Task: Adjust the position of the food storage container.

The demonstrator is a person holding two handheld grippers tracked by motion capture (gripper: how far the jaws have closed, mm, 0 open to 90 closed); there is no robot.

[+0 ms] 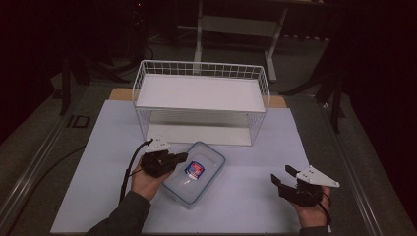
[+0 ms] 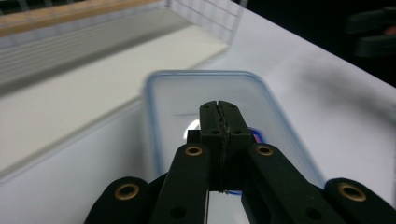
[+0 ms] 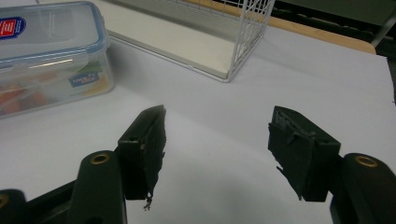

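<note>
Left tongs (image 1: 183, 157) hover clenched over the clear lidded container (image 1: 202, 173) on the table (image 1: 246, 196), while right tongs (image 1: 278, 183) gape released nearby.

The high view was dim, its surroundings falling to near black while the white-covered bench (image 1: 255, 191) caught the only light. In the left hand-held gripper (image 2: 219, 109) view, the wire shelf (image 2: 93, 42) and the plastic container (image 2: 205, 93) were soft with blur, and a small glare spot shone on the lid. The right gripper view was sharper, with faint shadows.
</note>
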